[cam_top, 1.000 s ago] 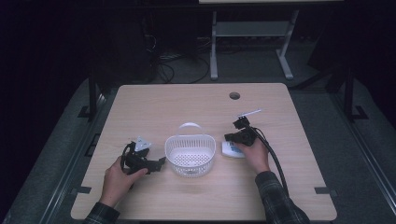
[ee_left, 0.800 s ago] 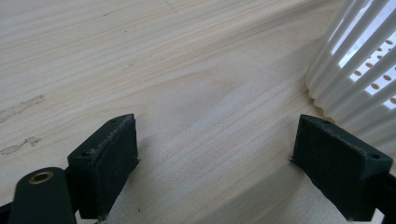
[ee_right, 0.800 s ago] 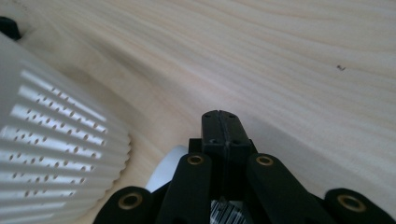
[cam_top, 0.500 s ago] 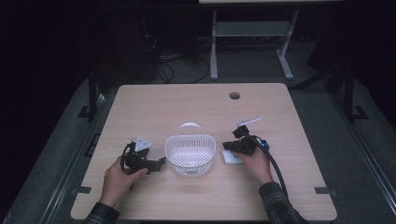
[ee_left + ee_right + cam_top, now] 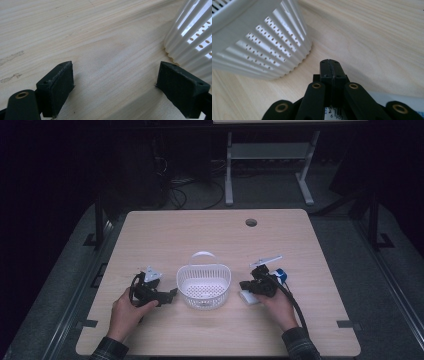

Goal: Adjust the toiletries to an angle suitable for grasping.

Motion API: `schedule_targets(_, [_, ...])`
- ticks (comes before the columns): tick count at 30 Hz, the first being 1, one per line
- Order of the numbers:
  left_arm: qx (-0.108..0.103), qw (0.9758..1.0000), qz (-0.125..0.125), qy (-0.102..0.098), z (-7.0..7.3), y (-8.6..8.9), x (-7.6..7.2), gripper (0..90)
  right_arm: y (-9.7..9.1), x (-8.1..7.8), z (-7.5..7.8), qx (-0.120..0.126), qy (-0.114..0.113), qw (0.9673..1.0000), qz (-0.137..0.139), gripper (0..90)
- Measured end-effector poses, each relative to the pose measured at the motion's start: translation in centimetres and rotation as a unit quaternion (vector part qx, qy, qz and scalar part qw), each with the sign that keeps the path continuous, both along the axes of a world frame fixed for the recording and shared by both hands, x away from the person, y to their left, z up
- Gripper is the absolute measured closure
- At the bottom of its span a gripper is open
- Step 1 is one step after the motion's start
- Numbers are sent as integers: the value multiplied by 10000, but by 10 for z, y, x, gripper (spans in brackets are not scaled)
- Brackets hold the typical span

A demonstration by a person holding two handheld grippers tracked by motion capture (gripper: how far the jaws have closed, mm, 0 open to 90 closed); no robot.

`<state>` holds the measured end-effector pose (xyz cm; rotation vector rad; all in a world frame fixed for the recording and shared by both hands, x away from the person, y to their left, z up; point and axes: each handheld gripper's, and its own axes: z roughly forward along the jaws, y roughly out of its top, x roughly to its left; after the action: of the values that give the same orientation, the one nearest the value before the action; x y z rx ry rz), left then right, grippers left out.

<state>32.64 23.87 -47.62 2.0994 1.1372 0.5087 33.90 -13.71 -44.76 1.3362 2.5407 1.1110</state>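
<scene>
In the right gripper view, the right gripper (image 5: 330, 65) has its jaws pressed together with nothing between them, just right of the white perforated basket (image 5: 259, 37); a white printed packet (image 5: 387, 98) lies beneath it. The left gripper view shows the left gripper (image 5: 115, 82) spread wide over bare wood. In the high view, both hands rest low at centre frame, flanking the basket (image 5: 204, 285) on the light wooden table (image 5: 210, 230); the surrounding room is dark.

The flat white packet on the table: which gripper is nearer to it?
Right. The right gripper hovers directly over the flat white packet, jaws shut and empty. The left gripper sits across the white basket.
</scene>
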Motion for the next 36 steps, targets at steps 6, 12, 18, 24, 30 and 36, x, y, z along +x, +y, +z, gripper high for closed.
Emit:
schedule_targets(6, [-7,10000,2,-1,0,0,0,131,-2,-10,0,-50,20,10000,36,897])
schedule_targets(12, [19,10000,-12,8,0,0,0,131,-7,-20,-1,-66,25,9999,79,896])
schedule_targets(18, [18,10000,-12,10,0,0,0,131,-14,-30,-3,-135,65,9998,93,897])
schedule_targets(24, [18,10000,-13,9,0,0,0,131,-24,-40,-4,-152,81,9998,68,896])
schedule_targets(30, [18,10000,-12,8,0,0,0,131,-34,-49,-2,-168,68,9998,4,896])
schedule_targets(36, [18,10000,-13,9,0,0,0,131,-43,-56,-3,-209,107,9997,-57,896])
